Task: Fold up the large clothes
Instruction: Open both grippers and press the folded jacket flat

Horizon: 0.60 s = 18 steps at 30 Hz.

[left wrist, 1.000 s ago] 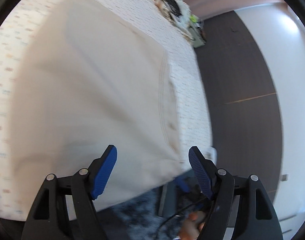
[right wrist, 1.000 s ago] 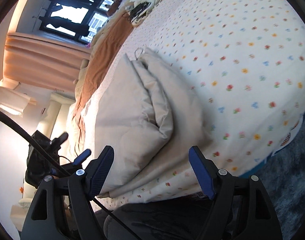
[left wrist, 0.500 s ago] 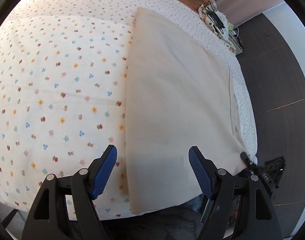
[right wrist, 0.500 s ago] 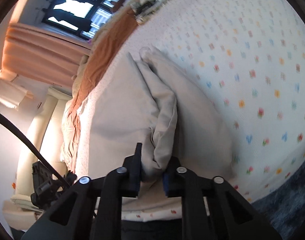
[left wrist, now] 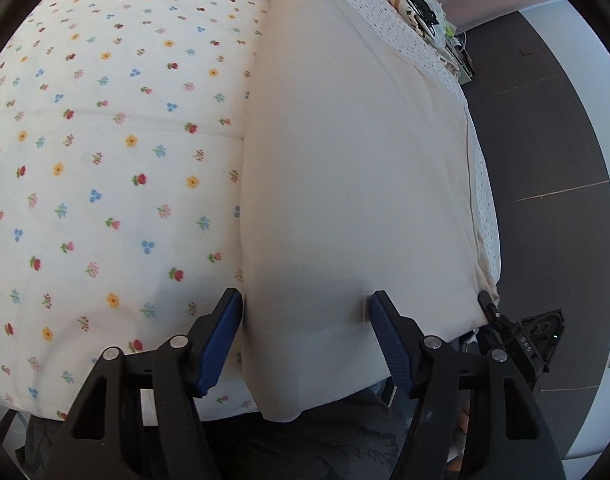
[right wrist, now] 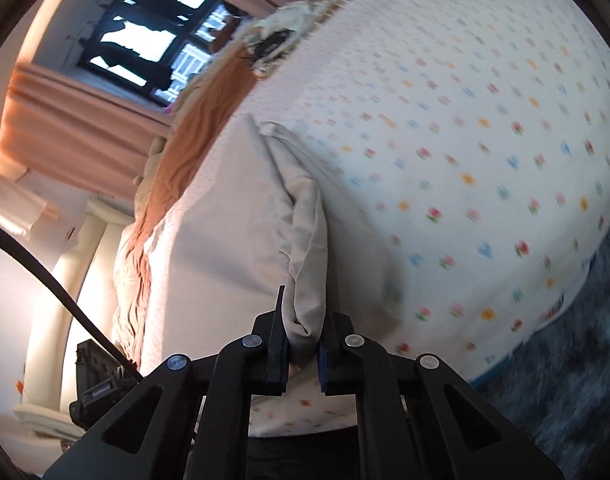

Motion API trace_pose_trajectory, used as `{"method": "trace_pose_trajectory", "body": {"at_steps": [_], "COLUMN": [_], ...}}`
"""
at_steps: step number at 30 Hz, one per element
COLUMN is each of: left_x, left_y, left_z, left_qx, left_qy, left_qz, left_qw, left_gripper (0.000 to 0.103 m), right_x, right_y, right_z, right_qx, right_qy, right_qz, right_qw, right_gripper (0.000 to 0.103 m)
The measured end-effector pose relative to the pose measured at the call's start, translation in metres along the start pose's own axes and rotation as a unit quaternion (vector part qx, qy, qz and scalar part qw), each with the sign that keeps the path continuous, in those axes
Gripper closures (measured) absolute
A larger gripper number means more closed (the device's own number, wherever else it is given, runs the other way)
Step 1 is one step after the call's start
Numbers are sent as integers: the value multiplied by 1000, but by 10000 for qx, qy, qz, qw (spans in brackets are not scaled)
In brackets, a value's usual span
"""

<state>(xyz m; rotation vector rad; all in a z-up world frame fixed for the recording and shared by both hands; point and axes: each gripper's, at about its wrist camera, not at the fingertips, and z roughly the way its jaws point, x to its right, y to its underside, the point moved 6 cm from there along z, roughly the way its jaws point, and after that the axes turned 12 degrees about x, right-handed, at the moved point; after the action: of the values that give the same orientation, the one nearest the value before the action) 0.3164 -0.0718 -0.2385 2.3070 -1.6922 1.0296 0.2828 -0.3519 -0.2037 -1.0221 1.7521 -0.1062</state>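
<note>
- right tongs [right wrist: 303, 354] clamp a bunched fold of the beige garment [right wrist: 241, 216]
- left tongs [left wrist: 305, 336] closing astride garment's near edge on the floral bed [left wrist: 105, 140]; pads not yet pressing

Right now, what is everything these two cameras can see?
beige garment: one, cream, folded on the bed's near edge
floral bedsheet: one, white with small flowers, covering the bed
brown blanket: one, rust, far end of bed
cluttered pile: one, mixed, far bed corner
curtain: one, peach, beside the window
left hand-held gripper: black with blue pads, jaws closing around the garment's edge
right hand-held gripper: black, shut on a garment fold
</note>
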Motion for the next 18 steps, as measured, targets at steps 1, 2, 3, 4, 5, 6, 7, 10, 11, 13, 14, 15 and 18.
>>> {"method": "trace_pose_trajectory", "body": {"at_steps": [1,2,3,4,5,6,7,10,11,13,14,15,18], "left_x": [1,1,1,2,3,4,4,5,5,5,6,9,13], "left_y": [0,-1,-3,-6,-10,-14,-17,-28,-33,-37,-39,-42,-51], "left_z": [-1,-1,-3,-6,-9,-13,-18,-28,-29,-34,-35,-35,-37], "left_qx": [4,3,17,62,121,187,254,332,338,358,364,374,421], "left_qy": [-53,-105,-157,-215,-259,-290,-313,-339,-332,-279,-241,-214,-145], "left_qz": [33,38,36,46,66,86,95,22,-22,-119,-143,-155,-148], "left_qw": [10000,9999,9999,9997,9996,9994,9991,9989,9989,9989,9989,9990,9989], "left_gripper": [37,37,37,37,37,37,37,37,37,37,37,37,37], "right_x": [-1,-1,-3,-4,-5,-6,-7,-8,-11,-17,-17,-18,-20], "right_y": [-1,-1,-3,-6,-8,-12,-14,-28,-30,-38,-41,-45,-51], "right_z": [1,3,4,5,5,6,4,-1,-3,-6,-6,-6,-7], "right_qx": [-53,-124,-191,-270,-345,-411,-452,-460,-444,-360,-342,-348,-333], "right_qy": [-9,-41,-80,-100,-108,-82,-43,-99,-156,-117,-74,-67,-94], "right_qz": [20,61,109,136,145,124,74,-59,-99,-242,-304,-347,-419], "right_qw": [10000,9999,9997,9995,9992,9990,9989,9989,9988,9990,9989,9988,9985], "right_gripper": [96,95,94,93,93,90,85,57,49,35,35,35,35]}}
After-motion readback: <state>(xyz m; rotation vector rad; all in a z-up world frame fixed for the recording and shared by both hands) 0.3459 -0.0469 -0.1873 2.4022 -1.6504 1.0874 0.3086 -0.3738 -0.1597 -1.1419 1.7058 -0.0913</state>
